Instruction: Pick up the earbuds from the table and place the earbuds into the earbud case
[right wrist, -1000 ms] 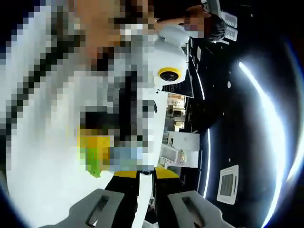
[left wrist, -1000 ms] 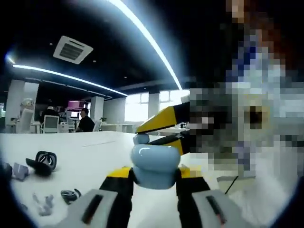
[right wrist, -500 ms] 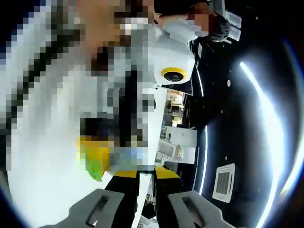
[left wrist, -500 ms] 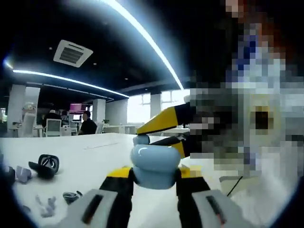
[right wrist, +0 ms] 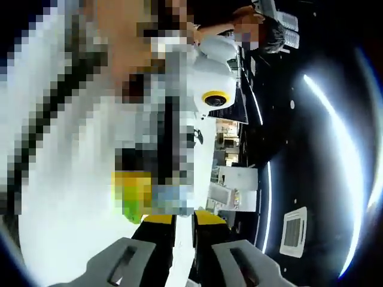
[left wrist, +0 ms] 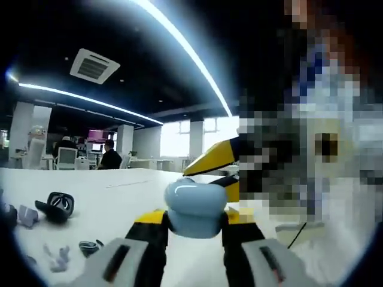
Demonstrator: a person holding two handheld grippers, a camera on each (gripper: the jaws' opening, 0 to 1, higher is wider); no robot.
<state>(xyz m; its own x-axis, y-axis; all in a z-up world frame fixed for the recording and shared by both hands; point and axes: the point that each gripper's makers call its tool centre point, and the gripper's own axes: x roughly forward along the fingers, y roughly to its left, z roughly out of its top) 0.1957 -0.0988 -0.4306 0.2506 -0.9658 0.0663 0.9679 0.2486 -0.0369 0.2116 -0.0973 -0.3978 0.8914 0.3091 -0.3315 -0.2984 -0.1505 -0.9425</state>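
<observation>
Room: open-plan office under a dark ceiling, with long bright light strips (left wrist: 179,45) and a square ceiling vent (left wrist: 94,66); seated people at desks far back on the left of the left gripper view.
Surface: broad white table (left wrist: 119,197), running from the jaws back toward the desks.
Left gripper (left wrist: 194,218): black and yellow jaws on grey bases, closed against the two sides of a pale blue, rounded, glossy earbud case (left wrist: 195,204), which is gripped between them, raised above the table. Lid state: cannot tell.
Right gripper, seen from the left gripper view (left wrist: 218,164): yellow and black jaws reaching in from the right, tips just behind and beside the pale blue case; contact with it cannot be told.
Right gripper, own view (right wrist: 184,224): the two jaws stand nearly together with a thin white sliver between them; whether that sliver is an earbud is too small to tell.
Earbuds: neither one can be made out clearly in either view.
Table clutter, left side of the left gripper view: a black open pouch-like object with a pale inside (left wrist: 57,205), a small dark ring-shaped item (left wrist: 90,246), pale grey-lilac small pieces (left wrist: 55,256), all well apart from the case.
</observation>
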